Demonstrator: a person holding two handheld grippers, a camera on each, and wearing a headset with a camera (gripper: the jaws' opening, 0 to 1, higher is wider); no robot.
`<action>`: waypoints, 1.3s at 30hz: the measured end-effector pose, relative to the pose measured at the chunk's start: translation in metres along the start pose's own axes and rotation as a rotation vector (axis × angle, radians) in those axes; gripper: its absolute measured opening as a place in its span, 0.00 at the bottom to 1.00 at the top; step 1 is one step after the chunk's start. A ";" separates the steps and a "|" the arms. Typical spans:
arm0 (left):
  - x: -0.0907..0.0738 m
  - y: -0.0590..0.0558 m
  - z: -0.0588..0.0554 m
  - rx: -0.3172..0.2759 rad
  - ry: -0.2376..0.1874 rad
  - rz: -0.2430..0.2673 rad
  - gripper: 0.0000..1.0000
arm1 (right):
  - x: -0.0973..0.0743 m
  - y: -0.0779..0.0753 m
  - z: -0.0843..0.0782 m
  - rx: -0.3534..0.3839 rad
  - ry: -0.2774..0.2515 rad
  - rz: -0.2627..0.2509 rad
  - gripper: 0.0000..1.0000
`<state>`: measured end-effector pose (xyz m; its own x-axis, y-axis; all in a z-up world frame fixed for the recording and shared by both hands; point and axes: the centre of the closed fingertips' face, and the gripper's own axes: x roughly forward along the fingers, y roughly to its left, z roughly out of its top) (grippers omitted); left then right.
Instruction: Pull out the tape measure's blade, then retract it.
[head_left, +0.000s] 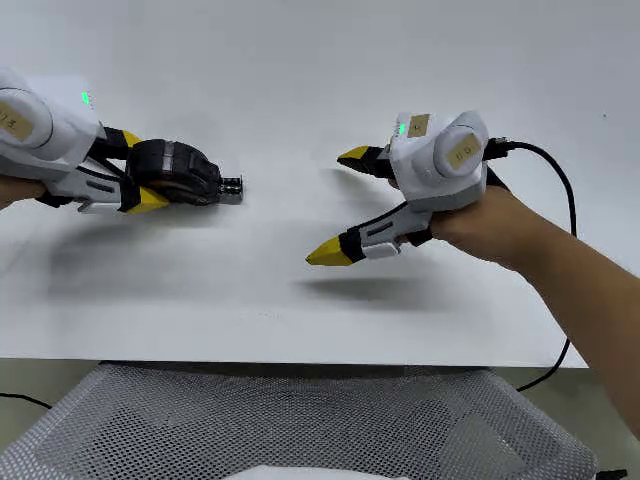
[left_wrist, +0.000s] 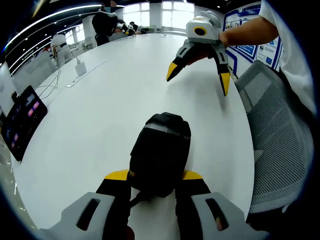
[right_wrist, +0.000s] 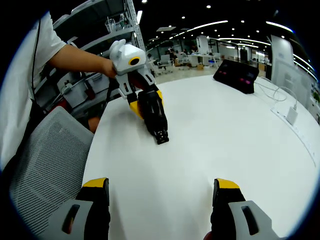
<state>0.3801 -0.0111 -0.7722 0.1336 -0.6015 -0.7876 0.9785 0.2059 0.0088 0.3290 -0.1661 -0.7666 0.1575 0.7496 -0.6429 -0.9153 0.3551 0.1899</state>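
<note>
There is one tape measure (head_left: 180, 172) here, black, with no brand name on its case that I can read. It lies on its side on the white desk (head_left: 300, 60), at the left. The left tool (head_left: 142, 170) has it clamped between its two yellow-tipped jaws, which are closed in against the sides of the case. In the left gripper view the tape measure (left_wrist: 160, 150) sits between those jaws and points away from the left tool (left_wrist: 155, 175). The small metal end hook (head_left: 232, 185) sits right at the mouth of the case and points toward the right tool (head_left: 340, 205).

The right tool holds nothing. Its jaws are spread wide, and it hangs above the desk, well apart from the tape measure. In the right gripper view the jaws of the right tool (right_wrist: 161, 185) stand far from each other with bare desk between them, and the tape measure (right_wrist: 152, 112) lies farther ahead.

I count three tan stickers (head_left: 418, 125) in the head view, two on the right tool and one on the left. Each seems to carry a short mark, but it is too small to read.

One black cable (head_left: 560, 180) runs from the right tool over the desk edge. One grey mesh chair (head_left: 300, 420) stands below the near edge. One dark screen (left_wrist: 22, 120) lies on the desk in the left gripper view.
</note>
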 end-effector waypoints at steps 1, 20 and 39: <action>0.000 0.000 0.000 -0.001 0.000 -0.001 0.29 | 0.001 -0.001 0.001 -0.005 -0.004 -0.001 0.83; 0.000 -0.001 0.000 -0.001 0.020 -0.002 0.29 | 0.041 -0.008 0.029 -0.082 -0.081 -0.011 0.73; 0.002 -0.001 0.000 -0.001 0.022 -0.006 0.29 | 0.073 -0.004 0.043 -0.102 -0.091 0.021 0.59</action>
<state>0.3795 -0.0124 -0.7735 0.1244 -0.5852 -0.8013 0.9791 0.2032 0.0036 0.3600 -0.0885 -0.7820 0.1665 0.8054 -0.5688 -0.9510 0.2836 0.1233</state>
